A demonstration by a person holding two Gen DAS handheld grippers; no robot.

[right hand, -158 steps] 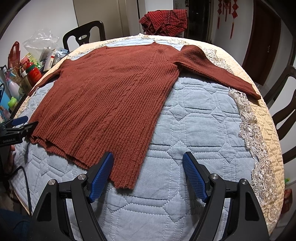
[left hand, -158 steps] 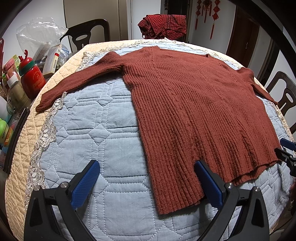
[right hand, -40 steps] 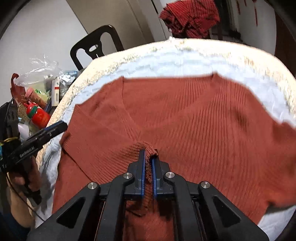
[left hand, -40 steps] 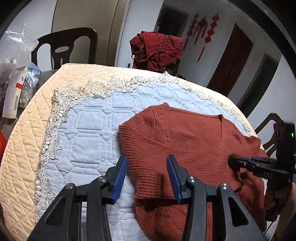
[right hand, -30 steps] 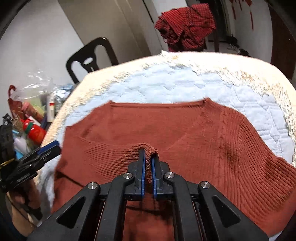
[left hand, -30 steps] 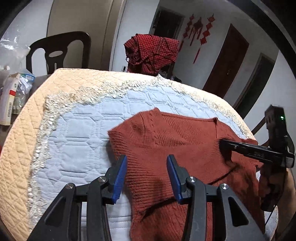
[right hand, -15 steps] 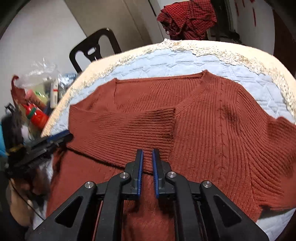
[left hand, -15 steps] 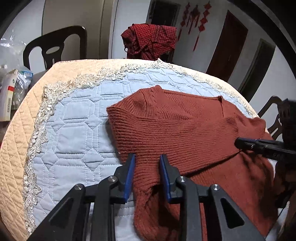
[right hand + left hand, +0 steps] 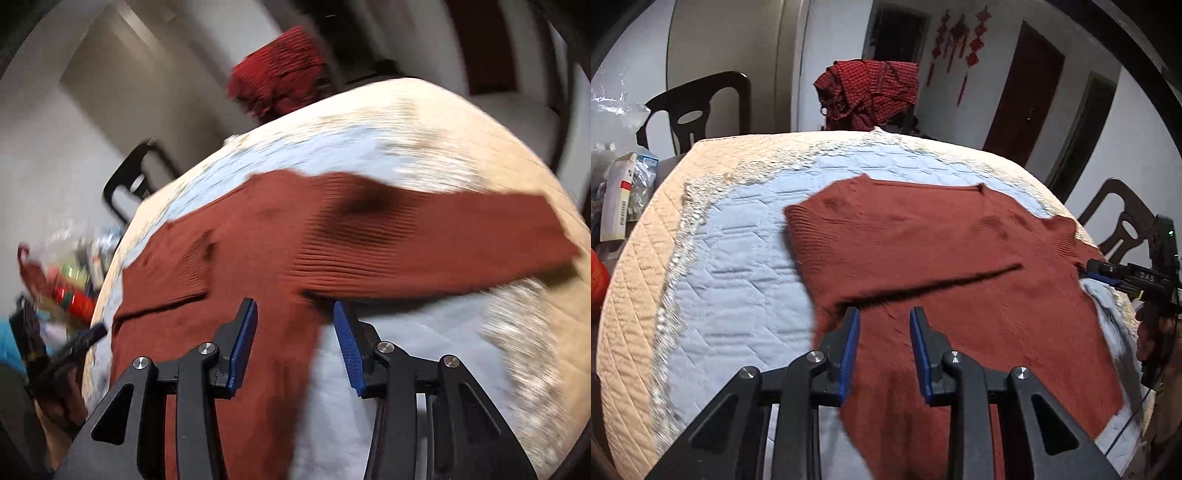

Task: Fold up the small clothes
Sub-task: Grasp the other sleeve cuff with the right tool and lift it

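A rust-red ribbed sweater [image 9: 923, 258] lies flat on a desk [image 9: 646, 266] covered by a quilted cloth, pale blue in the middle with a lace band and a cream border; its V-neck points toward the far edge of the desk and its body runs down to the near edge. One sleeve [image 9: 905, 269] is folded across the chest, its lower edge drawing a dark slanting line over the knit; in the right wrist view the other sleeve [image 9: 461, 236] stretches out flat toward the right edge of the desk, its cuff on the cream border. The left hand-held gripper [image 9: 884, 339] hovers over the body of the sweater just below the folded sleeve, its blue pads [image 9: 849, 347] parted by a narrow gap with nothing pinched between them. The right hand-held gripper [image 9: 293, 339] has just been opening and its jaws now stand apart, empty, above the side edge of the sweater body under the armpit of the outstretched sleeve; that view is smeared by motion. In the left wrist view the right hand-held gripper shows at the right edge of the desk, held in a hand [image 9: 1156, 332]. Beyond the far edge a red checked cloth [image 9: 871, 92] is heaped on a chair, and another dark chair [image 9: 698, 110] stands near the far left corner. Bottles and packets [image 9: 70, 291] crowd the left edge of the desk.
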